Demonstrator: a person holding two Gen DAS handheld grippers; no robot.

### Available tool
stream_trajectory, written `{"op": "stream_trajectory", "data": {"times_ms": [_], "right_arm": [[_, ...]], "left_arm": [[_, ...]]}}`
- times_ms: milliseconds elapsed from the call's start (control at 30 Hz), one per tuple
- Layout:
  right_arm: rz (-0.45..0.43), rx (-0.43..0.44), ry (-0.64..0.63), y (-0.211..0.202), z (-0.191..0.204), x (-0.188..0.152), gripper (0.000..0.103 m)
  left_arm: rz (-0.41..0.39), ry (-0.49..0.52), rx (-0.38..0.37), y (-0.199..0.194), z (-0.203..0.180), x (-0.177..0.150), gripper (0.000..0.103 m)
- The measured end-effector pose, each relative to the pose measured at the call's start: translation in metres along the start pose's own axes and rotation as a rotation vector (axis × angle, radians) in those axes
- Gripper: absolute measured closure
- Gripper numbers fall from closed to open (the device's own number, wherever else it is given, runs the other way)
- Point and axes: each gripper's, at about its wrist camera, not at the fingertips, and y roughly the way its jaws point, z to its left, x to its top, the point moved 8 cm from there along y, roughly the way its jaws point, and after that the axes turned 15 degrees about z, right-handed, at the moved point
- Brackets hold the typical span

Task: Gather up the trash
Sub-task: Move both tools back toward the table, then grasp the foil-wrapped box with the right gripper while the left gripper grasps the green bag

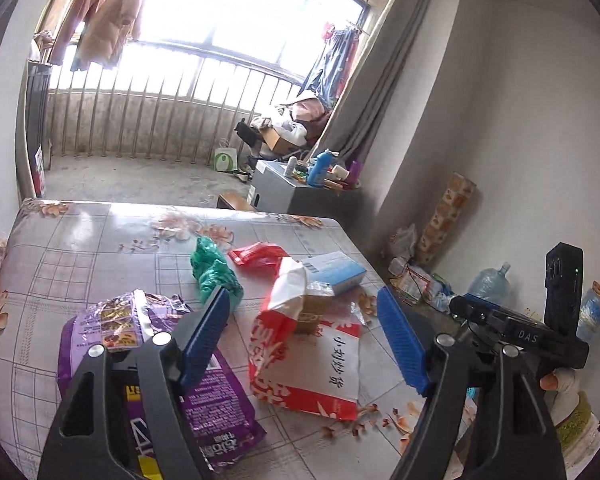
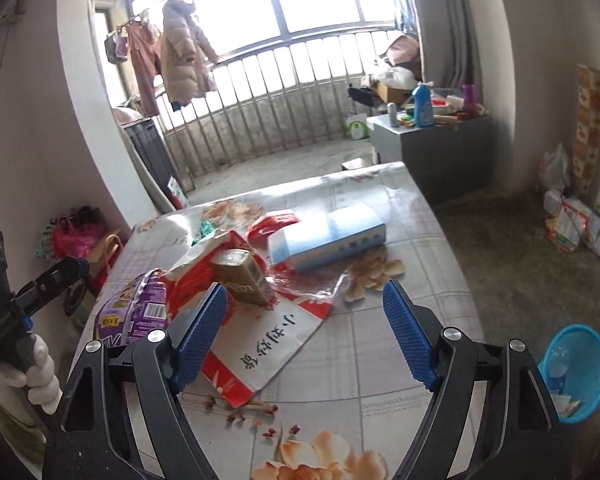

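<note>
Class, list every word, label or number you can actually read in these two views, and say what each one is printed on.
"小刘炒货": black characters on the white panel of the red and white bag.
"DAS": on the black body of the right gripper, seen from the left wrist view.
Purple snack bag: large print, cut off by the finger, unreadable.
Brown carton: lettering blurred.
Blue and white box: print too small.

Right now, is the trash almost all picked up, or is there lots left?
Lots left. Both the left gripper and right gripper are open and hold nothing. Still on the table: the purple snack bag, red-and-white bag, green bag, blue box and shells. The blue basket on the floor holds only a few scraps.
</note>
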Motion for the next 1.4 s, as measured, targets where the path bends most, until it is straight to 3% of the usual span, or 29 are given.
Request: {"op": "stream_trajectory", "data": {"times_ms": [100,200,400,600,933,1100,1400], "right_arm": [[0.038,0.061,-0.072,0.022,0.029,0.008,0.036],[0.080,0.103,-0.147,0.043,0.044,0.017,0.041],[0.151,0.165,-0.287,0.083,0.066,0.027,0.043],[0.222,0.184,-0.361,0.112,0.070,0.024,0.047],[0.242,0.227,-0.365,0.116,0.071,0.019,0.067],[0.236,0.218,-0.385,0.113,0.074,0.018,0.072],[0.227,0.196,-0.362,0.101,0.069,0.012,0.076]], "left_arm": [[0.014,-0.042,-0.016,0.009,0.023,0.018,0.039],[0.091,-0.108,-0.013,0.033,0.048,0.031,0.043],[0.277,-0.204,-0.067,0.096,0.074,0.038,0.043],[0.372,-0.249,-0.092,0.139,0.086,0.037,0.044],[0.443,-0.278,-0.012,0.170,0.103,0.028,0.044],[0.455,-0.311,-0.016,0.175,0.109,0.021,0.061],[0.399,-0.276,0.004,0.153,0.105,0.026,0.066]]}}
